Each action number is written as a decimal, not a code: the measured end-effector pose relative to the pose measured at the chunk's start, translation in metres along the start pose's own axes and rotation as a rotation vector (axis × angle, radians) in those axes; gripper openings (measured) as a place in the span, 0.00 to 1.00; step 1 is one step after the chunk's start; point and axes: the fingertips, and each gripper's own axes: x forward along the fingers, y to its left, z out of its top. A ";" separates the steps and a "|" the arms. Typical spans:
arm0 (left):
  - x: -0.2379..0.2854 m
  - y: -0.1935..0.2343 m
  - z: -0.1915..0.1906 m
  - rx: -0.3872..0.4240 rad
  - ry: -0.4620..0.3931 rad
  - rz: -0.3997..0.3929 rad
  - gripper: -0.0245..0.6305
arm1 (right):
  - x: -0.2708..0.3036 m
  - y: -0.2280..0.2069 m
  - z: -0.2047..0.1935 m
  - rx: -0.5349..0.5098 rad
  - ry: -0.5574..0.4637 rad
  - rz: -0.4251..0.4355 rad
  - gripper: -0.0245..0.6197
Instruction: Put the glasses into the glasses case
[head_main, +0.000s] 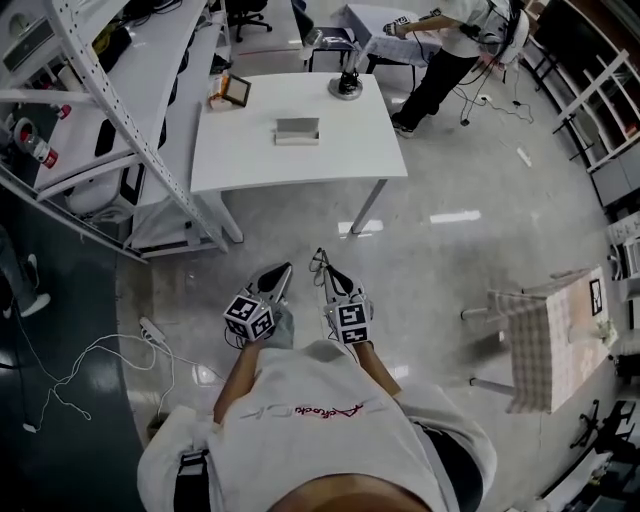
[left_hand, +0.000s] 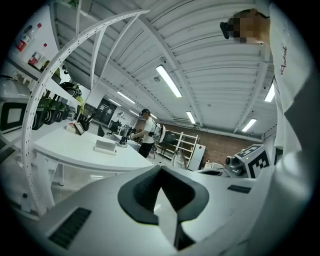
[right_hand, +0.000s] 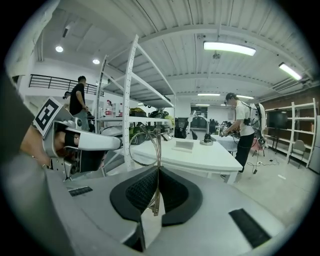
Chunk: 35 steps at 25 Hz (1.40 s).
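— Where were the glasses (right_hand: 158, 150) at that point?

— In the right gripper (right_hand: 158, 169). Its jaws were pressed together on the thin wire frame, which stuck up from between the pads, one rim curving off to the side. In the head view the glasses (head_main: 319, 262) showed only as a faint loop at that gripper's (head_main: 327, 272) tip.

— And the other one?

— The left gripper (left_hand: 161, 169) had its jaws closed on each other with nothing between them. It was held just beside the right, low in front of the person's body.

— The glasses case (head_main: 297, 130)?

— Out on the white table (head_main: 300, 165), well apart from both grippers, with open floor between. Whether its lid stood open I couldn't tell.

— How would you have judged the handling?

— Very light, so weight was no worry, but the wire looked springy and easy to bend, and smooth enough to swivel in a pinch. I'd have kept the hold on the metal near the bridge or hinge, never on a lens, squeezed gently, and used the free gripper to steady the case.
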 end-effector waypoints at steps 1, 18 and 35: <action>0.005 0.008 0.004 -0.002 0.002 -0.002 0.07 | 0.010 -0.001 0.002 0.001 0.006 0.001 0.06; 0.075 0.150 0.080 -0.029 0.007 -0.054 0.08 | 0.169 -0.035 0.064 -0.011 0.052 -0.051 0.06; 0.116 0.188 0.095 -0.020 0.047 -0.156 0.08 | 0.210 -0.060 0.077 0.012 0.042 -0.156 0.06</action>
